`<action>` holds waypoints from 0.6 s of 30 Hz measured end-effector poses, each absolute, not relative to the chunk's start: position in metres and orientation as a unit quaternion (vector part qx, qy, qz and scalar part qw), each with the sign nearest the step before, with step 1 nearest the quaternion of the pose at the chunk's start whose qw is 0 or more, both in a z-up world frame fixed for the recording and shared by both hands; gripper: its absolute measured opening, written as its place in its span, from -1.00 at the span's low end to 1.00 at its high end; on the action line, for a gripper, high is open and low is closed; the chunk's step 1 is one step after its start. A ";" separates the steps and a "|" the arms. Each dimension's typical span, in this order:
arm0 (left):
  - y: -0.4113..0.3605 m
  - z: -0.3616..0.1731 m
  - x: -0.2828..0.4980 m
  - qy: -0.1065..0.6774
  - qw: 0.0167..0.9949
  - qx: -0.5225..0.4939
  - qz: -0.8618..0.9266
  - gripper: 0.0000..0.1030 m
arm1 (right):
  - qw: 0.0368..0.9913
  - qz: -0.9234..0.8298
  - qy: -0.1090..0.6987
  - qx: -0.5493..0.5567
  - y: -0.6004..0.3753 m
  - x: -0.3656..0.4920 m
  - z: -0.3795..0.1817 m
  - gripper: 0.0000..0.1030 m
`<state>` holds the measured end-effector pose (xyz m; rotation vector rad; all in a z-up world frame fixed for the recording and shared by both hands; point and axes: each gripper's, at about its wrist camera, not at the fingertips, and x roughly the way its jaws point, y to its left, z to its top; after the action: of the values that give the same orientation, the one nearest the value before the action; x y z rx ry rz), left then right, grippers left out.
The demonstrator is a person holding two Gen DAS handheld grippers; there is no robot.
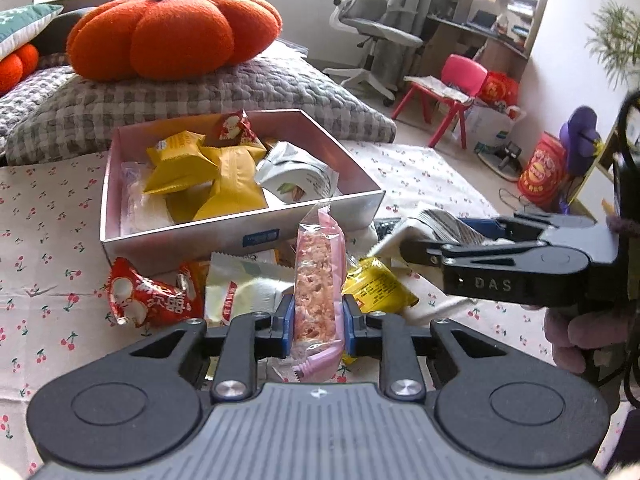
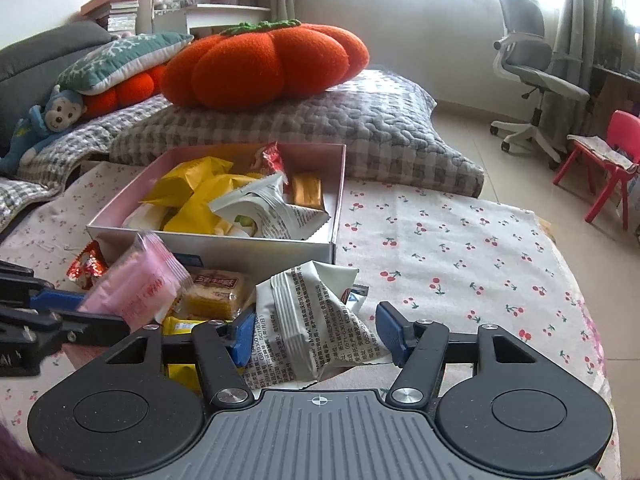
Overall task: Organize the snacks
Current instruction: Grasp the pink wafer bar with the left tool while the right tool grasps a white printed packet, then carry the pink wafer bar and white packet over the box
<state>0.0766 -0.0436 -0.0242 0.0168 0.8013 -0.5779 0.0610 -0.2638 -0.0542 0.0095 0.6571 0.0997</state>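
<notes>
My left gripper (image 1: 318, 320) is shut on a pink snack bar (image 1: 318, 280) and holds it upright just in front of the silver box (image 1: 224, 236); the bar also shows in the right wrist view (image 2: 138, 284). The box (image 2: 256, 246) holds yellow, white and red packets. My right gripper (image 2: 318, 336) is open, its blue pads on either side of a white printed packet (image 2: 308, 316) that lies on the cloth. From the left wrist view the right gripper (image 1: 404, 244) comes in from the right with that packet (image 1: 444, 222) between its fingers.
Loose snacks lie in front of the box: a red packet (image 1: 154, 296), a white one (image 1: 244, 292), a yellow one (image 1: 376, 286), a brown cake (image 2: 214, 292). An orange pumpkin cushion (image 2: 264, 64) on a checked pad (image 2: 360, 136) lies behind the box. Cherry-print cloth (image 2: 460, 264) extends right.
</notes>
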 end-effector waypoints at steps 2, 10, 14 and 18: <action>-0.039 -0.022 0.077 0.385 0.881 0.000 -0.274 -0.59 | 0.945 0.049 0.322 0.009 -0.266 0.058 -0.051 0.20; -0.025 -0.012 0.084 0.386 0.885 -0.033 -0.258 -0.59 | 0.945 0.043 0.322 0.037 -0.274 0.053 -0.041 0.20; -0.020 -0.006 0.087 0.378 0.891 -0.042 -0.247 -0.59 | 0.947 0.043 0.315 0.048 -0.277 0.051 -0.036 0.20; -0.011 -0.001 0.096 0.371 0.898 -0.062 -0.228 -0.59 | 0.947 0.042 0.312 0.064 -0.278 0.053 -0.031 0.20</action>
<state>0.0955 -0.0115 -0.0014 -0.1282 0.7679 -0.4720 0.0531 -0.2777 -0.0310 0.1294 0.6344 0.0861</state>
